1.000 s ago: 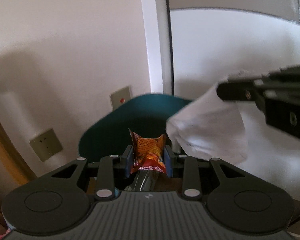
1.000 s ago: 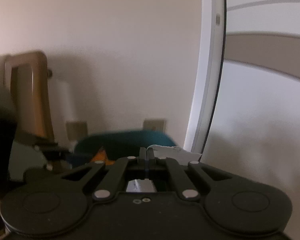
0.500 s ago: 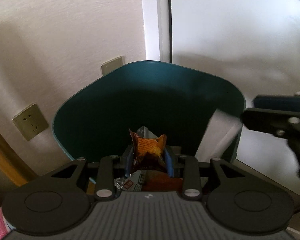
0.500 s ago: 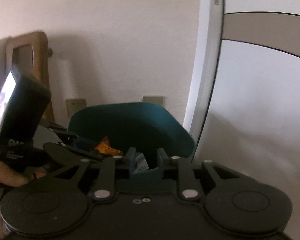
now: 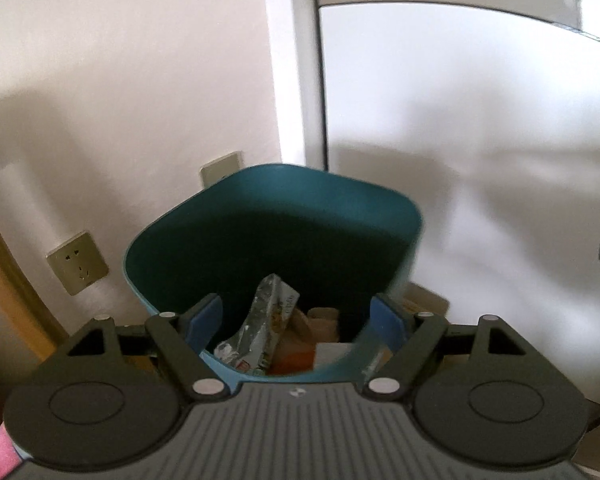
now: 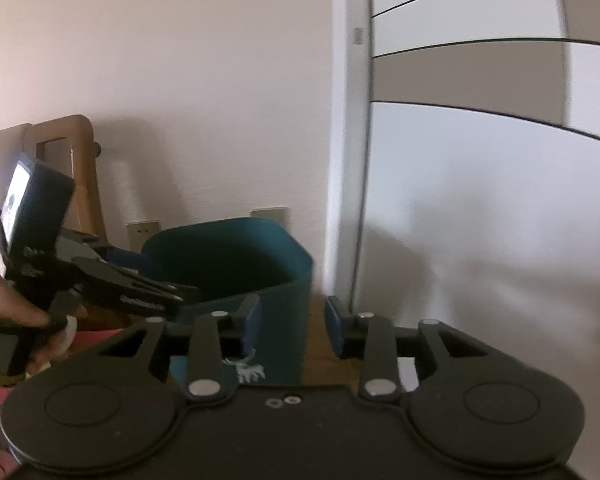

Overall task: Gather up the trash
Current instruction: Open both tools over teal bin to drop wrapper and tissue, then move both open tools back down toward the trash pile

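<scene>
A teal trash bin (image 5: 340,196) stands against the wall, also seen in the right wrist view (image 6: 276,240). Inside it lie a silver wrapper (image 5: 266,328), an orange wrapper (image 5: 296,360) and a white tissue (image 5: 332,354). My left gripper (image 5: 296,320) is open and empty, its jaws spread over the bin's near rim; it also shows in the right wrist view (image 6: 156,296) above the bin's left side. My right gripper (image 6: 292,320) is open and empty, just right of and in front of the bin.
Wall sockets (image 5: 78,266) sit low on the white wall behind the bin. A white door frame (image 5: 296,80) and a panelled door (image 6: 480,160) are to the right. A wooden frame (image 6: 80,176) stands at the left. The floor is wood (image 6: 318,344).
My left gripper opened and dropped the orange wrapper into the bin. My right gripper let go of the white tissue, which is now in the bin, opened wider and drew back to the right.
</scene>
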Motion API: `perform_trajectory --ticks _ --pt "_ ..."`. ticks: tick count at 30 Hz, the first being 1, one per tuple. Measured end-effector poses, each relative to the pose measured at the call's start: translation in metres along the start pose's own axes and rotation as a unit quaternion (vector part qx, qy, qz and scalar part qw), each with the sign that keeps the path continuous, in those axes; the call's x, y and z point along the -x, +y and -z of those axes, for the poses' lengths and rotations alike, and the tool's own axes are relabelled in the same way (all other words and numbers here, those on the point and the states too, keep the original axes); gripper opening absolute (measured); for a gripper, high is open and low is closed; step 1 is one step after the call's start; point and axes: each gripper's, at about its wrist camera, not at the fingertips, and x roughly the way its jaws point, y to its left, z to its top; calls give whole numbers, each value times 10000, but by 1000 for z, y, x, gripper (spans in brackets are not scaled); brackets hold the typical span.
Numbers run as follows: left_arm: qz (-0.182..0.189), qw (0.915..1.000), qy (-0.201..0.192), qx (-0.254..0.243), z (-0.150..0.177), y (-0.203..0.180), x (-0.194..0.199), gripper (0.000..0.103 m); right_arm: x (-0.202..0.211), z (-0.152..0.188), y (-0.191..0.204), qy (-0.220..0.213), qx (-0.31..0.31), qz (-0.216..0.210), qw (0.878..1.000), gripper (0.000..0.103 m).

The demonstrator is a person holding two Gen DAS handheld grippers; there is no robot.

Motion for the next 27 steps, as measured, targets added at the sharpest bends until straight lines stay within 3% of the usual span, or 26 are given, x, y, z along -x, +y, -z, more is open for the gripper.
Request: perform_trajectory --ticks 2,11,17,21,23,27 --pt "38 10000 -49 -13 1 -8 12 81 17 6 -7 -37 -44 70 10000 42" --pt "413 9990 -153 105 18 -40 62 82 74 36 -22 -95 -209 209 9995 46" --pt "678 9975 -192 -45 44 -69 87 82 101 73 -32 5 -302 253 9992 49" --pt "964 9953 -127 -35 66 -90 90 87 111 105 -41 169 -449 289 9984 51" --pt "1140 9935 -40 18 78 -101 88 95 113 123 -48 284 -507 334 9977 52" --pt "1408 9900 52 64 99 -121 75 95 111 159 -65 521 -696 481 9951 53"
